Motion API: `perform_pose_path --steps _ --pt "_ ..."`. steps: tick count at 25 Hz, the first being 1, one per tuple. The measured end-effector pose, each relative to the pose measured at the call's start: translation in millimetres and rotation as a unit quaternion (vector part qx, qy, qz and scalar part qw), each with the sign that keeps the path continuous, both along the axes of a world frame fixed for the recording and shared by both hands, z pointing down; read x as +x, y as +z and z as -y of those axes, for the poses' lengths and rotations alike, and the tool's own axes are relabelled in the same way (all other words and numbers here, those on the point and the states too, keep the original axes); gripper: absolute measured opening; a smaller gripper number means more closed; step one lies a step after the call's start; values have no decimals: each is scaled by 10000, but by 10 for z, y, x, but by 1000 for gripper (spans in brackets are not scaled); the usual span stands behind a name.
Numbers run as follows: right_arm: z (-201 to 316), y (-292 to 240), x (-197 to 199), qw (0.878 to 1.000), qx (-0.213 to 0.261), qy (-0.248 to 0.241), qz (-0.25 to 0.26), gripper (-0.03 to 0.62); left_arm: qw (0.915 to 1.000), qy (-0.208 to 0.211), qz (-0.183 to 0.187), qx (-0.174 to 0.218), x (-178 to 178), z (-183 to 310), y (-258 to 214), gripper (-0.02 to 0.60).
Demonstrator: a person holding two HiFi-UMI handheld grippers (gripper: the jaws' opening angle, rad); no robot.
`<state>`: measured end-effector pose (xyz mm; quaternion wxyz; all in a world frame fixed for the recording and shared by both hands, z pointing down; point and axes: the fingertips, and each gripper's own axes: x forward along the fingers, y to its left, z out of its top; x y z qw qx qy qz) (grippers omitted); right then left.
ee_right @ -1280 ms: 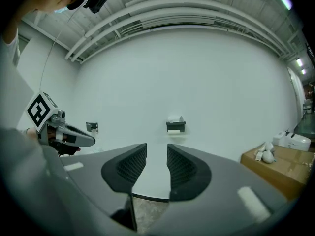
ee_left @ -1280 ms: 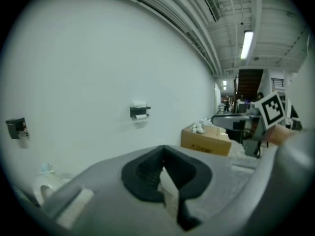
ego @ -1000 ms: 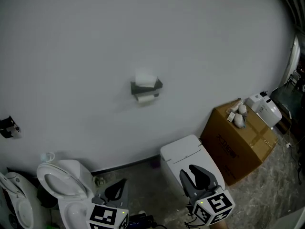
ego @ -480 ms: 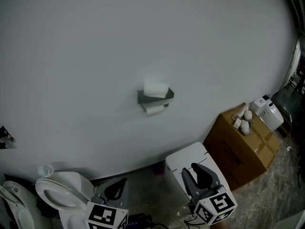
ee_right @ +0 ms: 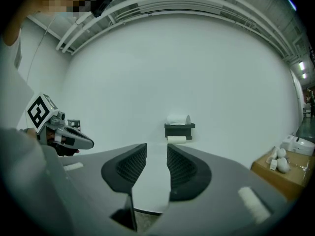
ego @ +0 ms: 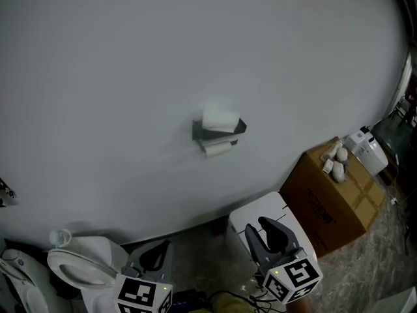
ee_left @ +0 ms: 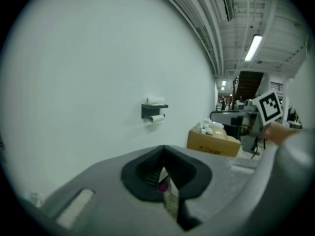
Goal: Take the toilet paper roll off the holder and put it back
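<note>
A dark holder (ego: 219, 132) is fixed to the white wall. One white toilet paper roll (ego: 220, 119) rests on its top shelf and a second roll (ego: 218, 149) hangs beneath it. The holder (ee_right: 179, 128) shows straight ahead in the right gripper view, between and above the jaws, and the holder (ee_left: 154, 109) shows small and far off in the left gripper view. My right gripper (ego: 268, 230) is held low, far from the wall, open with only wall visible in its gap (ee_right: 156, 149). My left gripper (ego: 159, 250) is also low, its jaws shut and empty (ee_left: 163, 151).
A white toilet bowl (ego: 81, 269) stands at the lower left. A white boxy cistern (ego: 257, 214) sits against the wall beneath the right gripper. To the right is a cardboard box (ego: 332, 201) with small pale items (ego: 335, 160) and a white appliance (ego: 368, 152) on it.
The head view has shifted: the holder now sits lower and further right, the toilet closer to the bottom edge. Both grippers stay at the bottom of the view, jaws unchanged.
</note>
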<state>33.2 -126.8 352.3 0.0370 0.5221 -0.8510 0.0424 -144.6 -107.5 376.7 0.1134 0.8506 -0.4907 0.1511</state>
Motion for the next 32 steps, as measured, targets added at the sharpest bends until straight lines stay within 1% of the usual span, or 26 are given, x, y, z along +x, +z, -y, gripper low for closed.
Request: perform_pose_path --steps 4,7,12,18,23,32 --pt "101 13 -9 10000 -11 -26 0 117 10000 -29 -18 -19 -17 92 18 -5" --pt "207 26 -11 10000 -14 -84 -16 137 10000 -52 -5 -27 -11 178 24 -5" --pt "494 -12 7 9998 62 -153 -72 138 9999 -150 20 -17 -23 388 16 -5" --pt "842 -102 11 9987 179 -415 -218 138 9996 -296 12 30 9 631 -36 -5" --pt "1190 -180 13 9970 261 -636 -360 153 9988 -486 -105 -4 5 840 -39 -5" --pt "1858 -369 88 9923 474 -956 -632 193 9967 -811 -68 42 37 1210 -83 -5"
